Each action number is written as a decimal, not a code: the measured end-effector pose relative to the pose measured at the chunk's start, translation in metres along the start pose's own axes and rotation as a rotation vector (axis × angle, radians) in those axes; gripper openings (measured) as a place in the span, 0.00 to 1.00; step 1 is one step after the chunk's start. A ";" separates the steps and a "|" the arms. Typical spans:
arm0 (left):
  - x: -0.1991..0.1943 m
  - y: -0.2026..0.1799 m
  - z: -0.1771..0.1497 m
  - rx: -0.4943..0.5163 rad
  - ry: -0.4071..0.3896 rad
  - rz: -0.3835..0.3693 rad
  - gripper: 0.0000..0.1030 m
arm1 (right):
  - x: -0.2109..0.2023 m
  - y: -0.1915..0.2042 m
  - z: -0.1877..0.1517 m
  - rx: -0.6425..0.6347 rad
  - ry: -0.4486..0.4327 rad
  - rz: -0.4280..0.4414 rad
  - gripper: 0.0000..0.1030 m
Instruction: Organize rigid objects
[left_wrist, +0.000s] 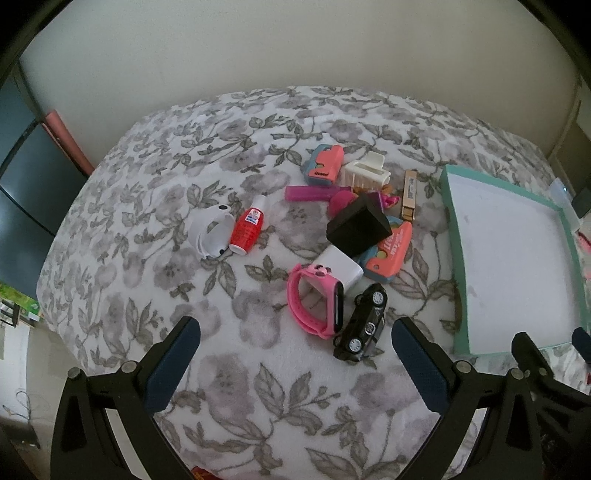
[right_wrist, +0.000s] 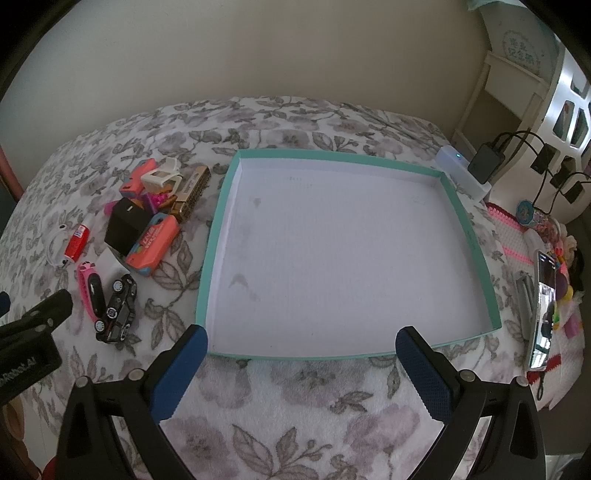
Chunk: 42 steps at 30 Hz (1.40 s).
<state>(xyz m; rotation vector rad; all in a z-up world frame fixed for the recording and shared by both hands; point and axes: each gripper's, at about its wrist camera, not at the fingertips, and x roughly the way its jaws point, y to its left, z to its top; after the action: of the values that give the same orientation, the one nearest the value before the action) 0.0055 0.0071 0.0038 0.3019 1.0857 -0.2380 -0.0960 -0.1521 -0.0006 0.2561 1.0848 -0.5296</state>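
One bed with a grey floral blanket carries everything, presumably because its broad soft top lets the things be spread out and sorted. On its right half lies one shallow teal box, white inside and holding nothing, open side up, which I judge to be the place the rigid objects are meant to go. To the box's left sits the loose heap, close enough that each piece needs only a short carry. Counted from big to small: two coral-and-blue toy cases, the near one and the far one; one black cube leaning on the near case; one pink watch; one black toy car on its side, touching the watch; one white block; one white clip; one gold harmonica; one white band and one red bottle side by side, apart to the left; some magenta pieces too jumbled to count. The left claw hovers wide open and empty, near the watch and car; the right claw is equally wide and empty at the box's near edge.
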 end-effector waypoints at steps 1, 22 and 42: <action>0.000 0.004 0.003 -0.006 0.004 -0.001 1.00 | -0.002 0.000 0.002 0.014 -0.002 0.016 1.00; 0.050 0.053 0.025 -0.188 0.103 -0.090 1.00 | 0.045 0.101 0.026 -0.063 0.195 0.294 0.90; 0.092 0.032 0.021 -0.177 0.198 -0.277 0.76 | 0.076 0.139 0.021 -0.058 0.282 0.415 0.67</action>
<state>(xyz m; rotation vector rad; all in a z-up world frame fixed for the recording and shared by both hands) 0.0749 0.0255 -0.0658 0.0149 1.3361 -0.3615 0.0211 -0.0653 -0.0662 0.5024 1.2752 -0.0903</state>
